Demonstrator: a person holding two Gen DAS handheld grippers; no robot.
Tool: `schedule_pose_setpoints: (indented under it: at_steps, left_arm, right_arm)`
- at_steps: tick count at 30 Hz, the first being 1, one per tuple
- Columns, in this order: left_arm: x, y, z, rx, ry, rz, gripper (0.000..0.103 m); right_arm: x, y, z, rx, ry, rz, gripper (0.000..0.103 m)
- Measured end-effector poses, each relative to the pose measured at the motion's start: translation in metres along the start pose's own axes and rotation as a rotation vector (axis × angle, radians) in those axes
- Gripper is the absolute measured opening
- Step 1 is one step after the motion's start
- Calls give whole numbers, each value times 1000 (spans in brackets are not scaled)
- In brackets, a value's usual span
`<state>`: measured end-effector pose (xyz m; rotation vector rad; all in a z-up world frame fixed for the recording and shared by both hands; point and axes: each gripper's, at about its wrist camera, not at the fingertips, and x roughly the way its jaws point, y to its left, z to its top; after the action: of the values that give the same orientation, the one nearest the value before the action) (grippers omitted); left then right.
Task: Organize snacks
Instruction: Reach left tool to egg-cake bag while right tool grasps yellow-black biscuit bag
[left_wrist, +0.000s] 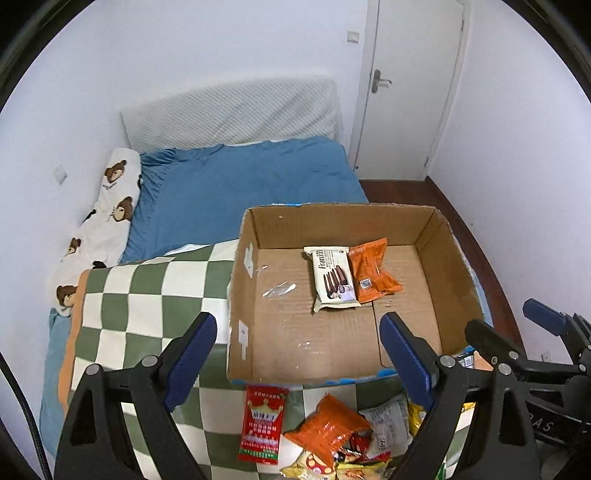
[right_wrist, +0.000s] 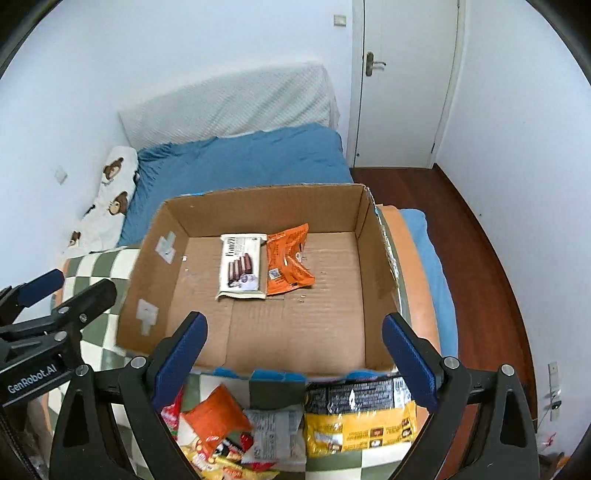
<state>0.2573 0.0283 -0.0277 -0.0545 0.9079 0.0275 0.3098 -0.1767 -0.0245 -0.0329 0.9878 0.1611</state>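
Observation:
An open cardboard box (left_wrist: 432, 243) (right_wrist: 155, 258) sits on a green-checked blanket on the bed. Inside lie a white Franzzi biscuit pack (left_wrist: 334, 278) (right_wrist: 242, 266) and an orange packet (left_wrist: 373, 273) (right_wrist: 288, 260), side by side. A pile of snacks lies in front of the box: a red sachet (left_wrist: 263, 422), an orange packet (left_wrist: 327, 426) (right_wrist: 218, 417), a white packet (right_wrist: 275, 428) and a yellow-and-black bag (right_wrist: 360, 415). My left gripper (left_wrist: 297, 363) is open and empty above the pile. My right gripper (right_wrist: 293, 363) is open and empty above the pile; it also shows in the left wrist view (left_wrist: 517, 325).
The checked blanket (left_wrist: 147, 291) covers the near part of a bed with a blue sheet (left_wrist: 240, 184). A bear-print pillow (left_wrist: 110, 206) lies along the left wall. A wooden floor (right_wrist: 472, 258) and a white door (right_wrist: 402, 74) are to the right.

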Motion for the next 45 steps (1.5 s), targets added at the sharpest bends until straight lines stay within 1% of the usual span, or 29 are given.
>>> schedule_pose_setpoints:
  at_steps: [3, 6, 7, 9, 11, 14, 17, 19, 21, 23, 24, 25, 27, 29, 32, 33, 34, 35, 36, 37, 38, 39, 40, 41, 42, 43, 44, 45]
  left_arm:
    - [-20, -2, -9, -21, -23, 14, 90]
    - [-32, -5, -23, -48, -18, 36, 90]
    - [-32, -6, -28, -58, -14, 40, 90]
    - [-29, -7, -41, -91, 11, 48, 90]
    - [-16, -9, -58, -117, 54, 65, 90]
    - [10, -14, -83, -121, 113, 100, 90]
    - [38, -20, -109, -126, 196, 134, 90]
    - [52, -22, -124, -145, 244, 132, 90]
    - [62, -25, -137, -141, 274, 153, 90]
    - [70, -27, -149, -136, 304, 162, 90]
    - [73, -29, -153, -134, 317, 167, 90]
    - [75, -29, -157, -133, 328, 169, 90]
    - [77, -30, -162, -132, 340, 169, 90]
    - [77, -31, -167, -127, 356, 166, 90]
    - [74, -29, -174, -113, 363, 170, 90]
    - [74, -27, -177, -109, 367, 175, 90]
    - [74, -24, -179, -110, 371, 178, 90]
    - [74, -21, -182, -113, 377, 181, 90]
    - [76, -19, -185, -116, 386, 183, 90]
    - [77, -18, -187, -117, 395, 187, 90]
    - [80, -16, -191, -120, 409, 194, 90]
    - [82, -16, -194, -124, 417, 192, 90]
    - [83, -16, -196, -128, 423, 190, 90]
    - [85, -17, -199, -138, 429, 190, 90]
    - [87, -17, -200, -143, 433, 190, 90]
    - [90, -18, -202, -154, 441, 183, 90]
    - [93, -19, -205, -170, 457, 172, 90]
    - [96, -20, -207, -180, 468, 163, 90]
  right_arm:
    - [-21, -2, -9, 5, -32, 26, 98]
    - [-36, -9, -17, 24, -43, 67, 98]
    - [-40, -14, -22, 38, -40, 85, 98]
    - [-40, -32, -33, 92, -5, 127, 98]
    - [-32, -51, -45, 148, 36, 165, 98]
    - [-1, -93, -65, 237, 122, 184, 98]
    - [49, -129, -81, 289, 227, 176, 98]
    - [87, -153, -93, 343, 290, 199, 98]
    - [115, -166, -102, 373, 325, 204, 97]
    - [139, -177, -115, 392, 349, 204, 93]
    - [149, -180, -124, 404, 365, 206, 85]
    - [155, -182, -132, 414, 381, 216, 79]
    - [158, -179, -149, 419, 409, 225, 79]
    - [147, -168, -166, 393, 425, 256, 79]
    - [127, -141, -190, 302, 507, 328, 81]
    - [121, -132, -192, 243, 531, 343, 86]
    - [112, -121, -190, 134, 537, 310, 92]
    - [106, -114, -184, 41, 510, 280, 94]
    - [103, -108, -176, -47, 472, 255, 97]
    - [101, -99, -165, -191, 418, 204, 97]
    - [103, -93, -157, -290, 384, 157, 97]
    - [109, -88, -149, -371, 370, 125, 97]
    - [119, -83, -142, -463, 379, 112, 97]
    - [132, -81, -135, -525, 400, 112, 97]
    - [143, -80, -122, -545, 413, 120, 97]
    - [154, -82, -108, -540, 421, 147, 97]
    - [166, -87, -101, -512, 445, 197, 97]
    - [175, -90, -97, -488, 462, 226, 97]
